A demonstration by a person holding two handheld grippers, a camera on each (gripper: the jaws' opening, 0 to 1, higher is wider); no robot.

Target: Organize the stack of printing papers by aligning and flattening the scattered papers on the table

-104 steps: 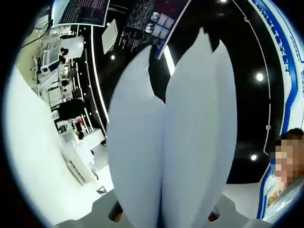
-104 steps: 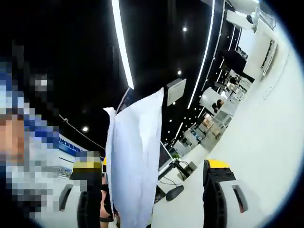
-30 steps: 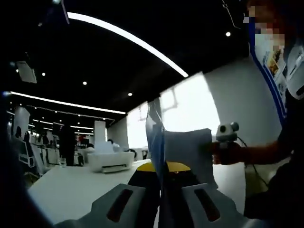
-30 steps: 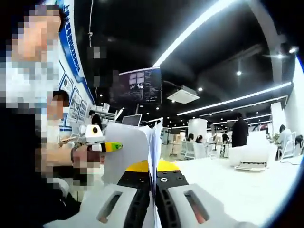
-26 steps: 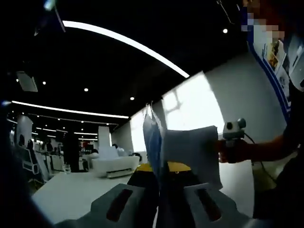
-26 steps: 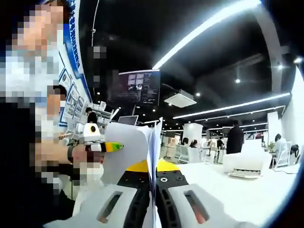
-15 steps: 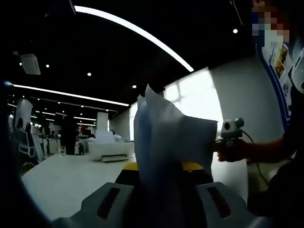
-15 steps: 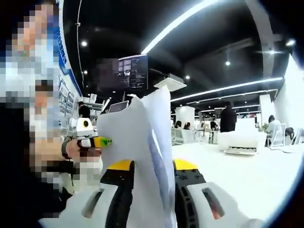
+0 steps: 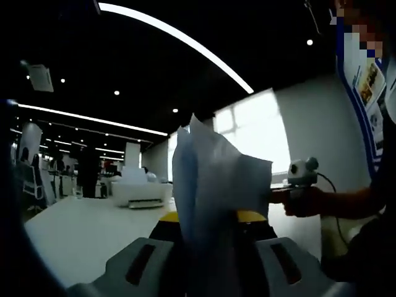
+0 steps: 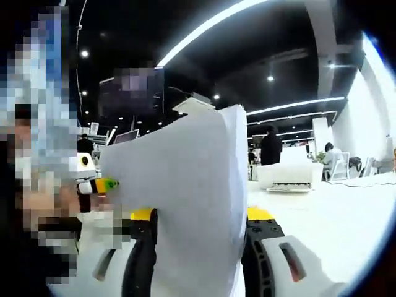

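Note:
A stack of white printing papers (image 9: 210, 179) stands on edge between the jaws of my left gripper (image 9: 213, 218). The jaws stand apart and the sheets fan loosely in the gap. In the right gripper view the same papers (image 10: 185, 185) fill the space between the spread jaws of my right gripper (image 10: 198, 215). The white table (image 9: 80, 229) stretches out beyond the papers. A hand holds the right gripper (image 9: 302, 176) at the papers' far end in the left gripper view. The left gripper (image 10: 93, 180) shows at the left in the right gripper view.
A white printer (image 9: 139, 192) sits further back on the table and appears in the right gripper view as the printer (image 10: 291, 176). A person in dark clothes (image 10: 270, 148) stands behind it. Desks and chairs fill the room beyond. The table (image 10: 334, 216) extends to the right.
A second ago both grippers pinched the stack thin and tight. Both pairs of jaws have since spread and the sheets have fanned out wider between them. The right gripper view has swung slightly.

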